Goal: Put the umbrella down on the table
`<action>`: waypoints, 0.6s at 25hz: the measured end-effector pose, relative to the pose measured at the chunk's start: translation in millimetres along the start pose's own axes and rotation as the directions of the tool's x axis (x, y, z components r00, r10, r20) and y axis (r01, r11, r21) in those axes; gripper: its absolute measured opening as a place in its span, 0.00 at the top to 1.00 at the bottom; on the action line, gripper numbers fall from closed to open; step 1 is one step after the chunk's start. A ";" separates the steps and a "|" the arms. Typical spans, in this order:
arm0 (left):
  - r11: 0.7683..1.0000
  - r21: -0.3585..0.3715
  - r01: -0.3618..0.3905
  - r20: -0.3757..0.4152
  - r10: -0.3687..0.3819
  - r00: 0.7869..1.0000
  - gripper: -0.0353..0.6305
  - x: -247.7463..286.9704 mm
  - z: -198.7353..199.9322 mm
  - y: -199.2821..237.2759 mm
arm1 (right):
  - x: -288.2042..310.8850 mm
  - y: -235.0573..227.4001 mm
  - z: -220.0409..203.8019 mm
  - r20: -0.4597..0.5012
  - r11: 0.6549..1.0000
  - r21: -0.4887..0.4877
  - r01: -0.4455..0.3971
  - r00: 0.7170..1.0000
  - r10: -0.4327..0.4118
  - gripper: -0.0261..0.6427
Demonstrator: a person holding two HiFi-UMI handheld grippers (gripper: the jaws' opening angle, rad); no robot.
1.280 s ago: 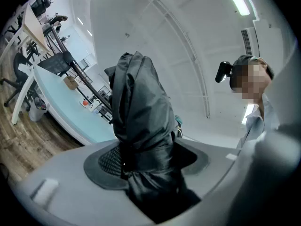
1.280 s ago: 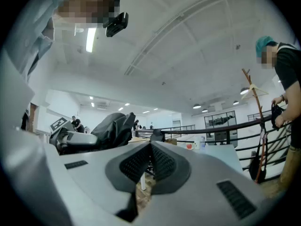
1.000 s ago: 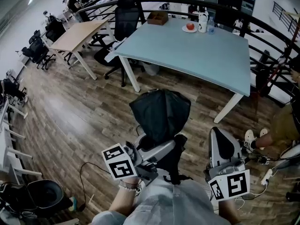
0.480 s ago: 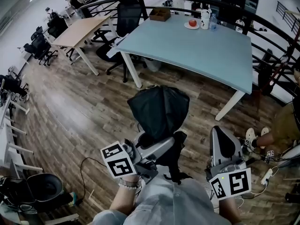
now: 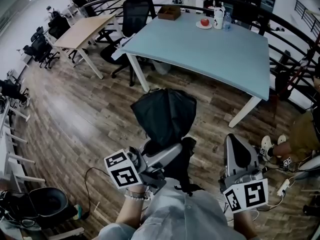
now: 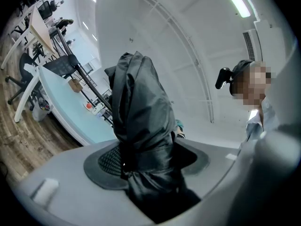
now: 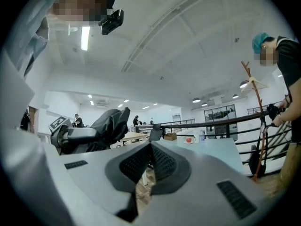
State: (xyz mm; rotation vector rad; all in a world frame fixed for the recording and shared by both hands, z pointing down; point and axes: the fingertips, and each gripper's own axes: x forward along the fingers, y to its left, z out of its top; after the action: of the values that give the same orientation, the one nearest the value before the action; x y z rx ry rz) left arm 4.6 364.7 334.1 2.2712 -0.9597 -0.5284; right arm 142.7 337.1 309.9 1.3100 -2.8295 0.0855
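Observation:
A folded black umbrella [image 5: 165, 115] stands upright in my left gripper [image 5: 167, 154], whose jaws are shut on its lower part, near a strap. The left gripper view shows the umbrella's [image 6: 141, 126] dark fabric pinched between the grey pads. My right gripper [image 5: 239, 156] is at the lower right, shut with nothing in it; its pads [image 7: 141, 166] meet in the right gripper view, where the umbrella [image 7: 106, 124] shows to the left. The light blue table [image 5: 220, 59] stands ahead, beyond the umbrella, across a strip of wooden floor.
On the table's far edge sit a plate with a red apple [image 5: 203, 22], a white jug [image 5: 217, 18] and a brown box [image 5: 168, 13]. Office chairs [image 5: 136, 19] and a wooden desk [image 5: 82, 31] stand at left. A black railing [image 5: 280, 29] curves behind. A person [image 7: 282, 79] stands right.
The umbrella and my left gripper have shifted slightly left and up in view. The table appears a bit closer. My right gripper has stayed in place.

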 end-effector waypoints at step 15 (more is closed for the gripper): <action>1.000 0.000 0.015 -0.025 -0.015 1.000 0.52 34.7 50.7 60.2 | 91.3 -15.3 3.9 -0.022 1.000 -0.001 -0.011 1.000 0.011 0.96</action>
State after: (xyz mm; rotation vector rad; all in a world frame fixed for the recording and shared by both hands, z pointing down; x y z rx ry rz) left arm -31.2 286.6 332.9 2.2821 -0.9308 -0.5052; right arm 95.3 257.5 310.6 1.2854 -2.8187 0.0981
